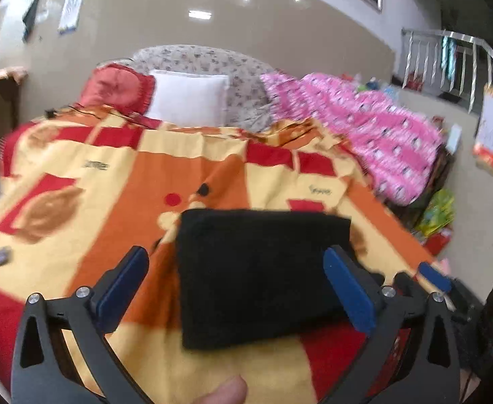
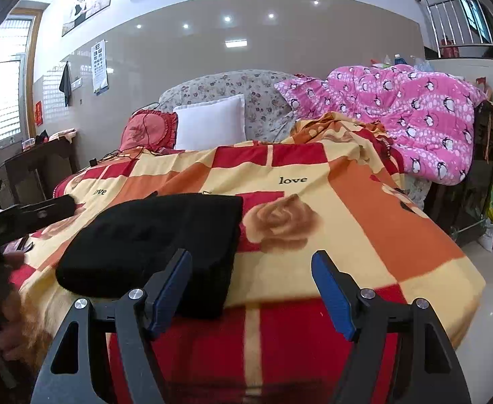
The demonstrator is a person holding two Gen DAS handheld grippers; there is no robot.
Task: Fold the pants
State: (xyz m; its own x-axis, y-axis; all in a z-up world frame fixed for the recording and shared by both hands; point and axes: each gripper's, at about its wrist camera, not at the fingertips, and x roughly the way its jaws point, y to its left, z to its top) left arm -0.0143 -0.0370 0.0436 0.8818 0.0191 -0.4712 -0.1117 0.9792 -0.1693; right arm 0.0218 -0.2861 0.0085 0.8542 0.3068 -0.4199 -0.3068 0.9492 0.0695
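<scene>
**Folded pants lying on the bed, both tongs spread**

The bed [image 2: 364,222], under its red, orange and yellow blanket, is filling the middle of both frames. A pink penguin quilt [image 2: 415,118] is lying heaped at upper right. The black pants [image 1: 263,276] are sitting folded in a compact rectangle at lower centre of the left view. The left tongs [image 1: 236,289] are hanging spread, empty, framing the pants. The right tongs [image 2: 251,293] are likewise gaping, holding nothing, just beside the pants' right edge.
</scene>
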